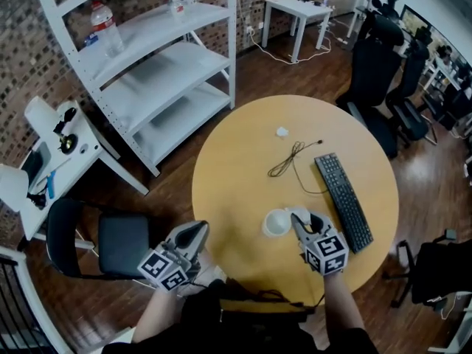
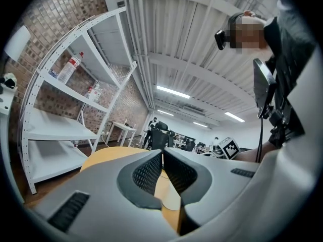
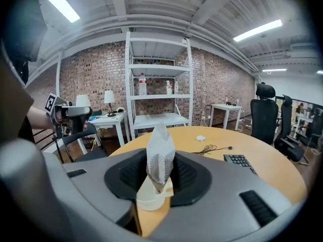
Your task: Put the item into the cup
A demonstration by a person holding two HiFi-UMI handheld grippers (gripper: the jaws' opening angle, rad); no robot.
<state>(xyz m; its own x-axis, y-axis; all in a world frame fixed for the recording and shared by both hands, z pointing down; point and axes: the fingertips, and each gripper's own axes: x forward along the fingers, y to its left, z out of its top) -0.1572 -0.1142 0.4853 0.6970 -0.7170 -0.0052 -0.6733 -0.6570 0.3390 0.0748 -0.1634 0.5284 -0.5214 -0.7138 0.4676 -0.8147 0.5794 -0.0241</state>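
A white cup stands on the round wooden table near its front edge. Just right of the cup, my right gripper is shut on a crumpled white dotted item. In the right gripper view the item sticks up from between the pads, and the cup shows low down under the jaws. My left gripper hangs at the table's front-left edge, shut and empty. In its own view the left gripper has its pads together, pointing over the table.
A black keyboard lies right of the cup, with a loose cable and a small white lump farther back. A white shelf unit stands at the left, a black chair at the front left, and office chairs at the right.
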